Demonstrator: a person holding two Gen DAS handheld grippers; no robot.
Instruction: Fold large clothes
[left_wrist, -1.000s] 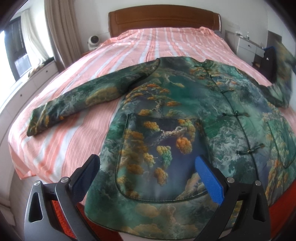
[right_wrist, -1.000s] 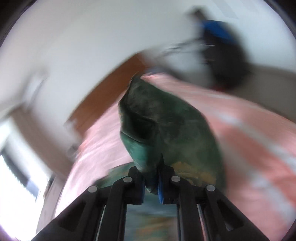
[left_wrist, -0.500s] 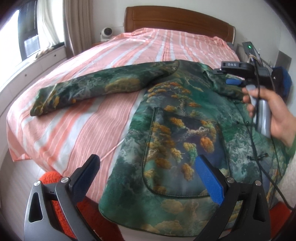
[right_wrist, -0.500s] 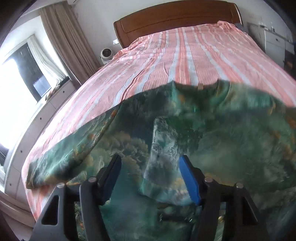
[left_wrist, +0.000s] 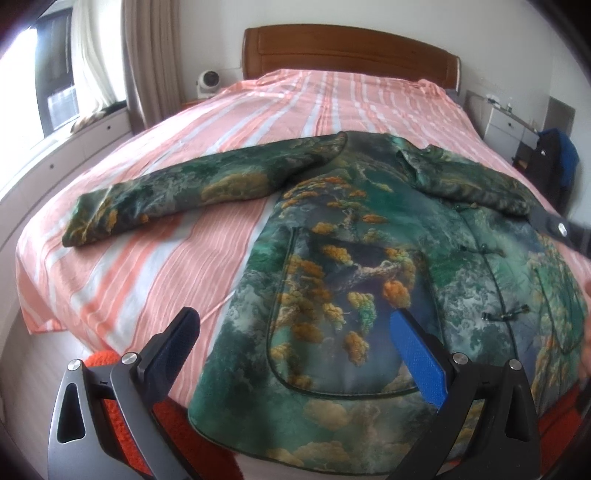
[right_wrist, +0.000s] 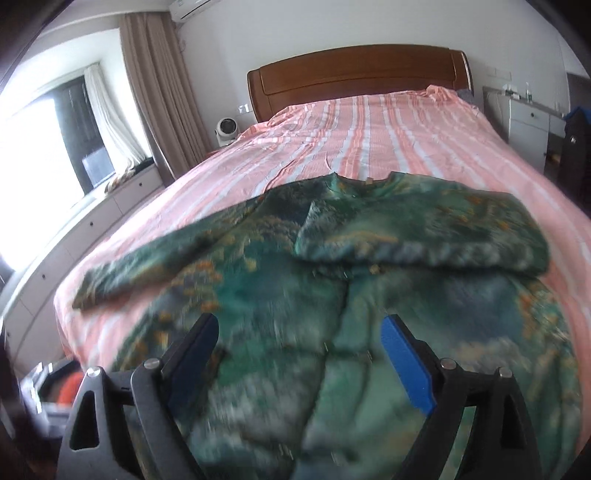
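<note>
On the striped bed (left_wrist: 229, 229), the jacket (left_wrist: 354, 280) lies collar toward headboard (left_wrist: 351, 51); both tongs (left_wrist: 295, 350) (right_wrist: 299, 354) gape empty.

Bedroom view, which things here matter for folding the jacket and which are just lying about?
Part of the job:
green jacket
its folded-in sleeve
its spread sleeve
left gripper, open
right gripper, open
bed

Just lying about:
small fan
nightstand
curtain

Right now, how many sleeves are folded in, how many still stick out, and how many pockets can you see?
Sleeves folded across the jacket: 1
Sleeves stretched out on the bed: 1
Pockets: 2
Total: 4
</note>
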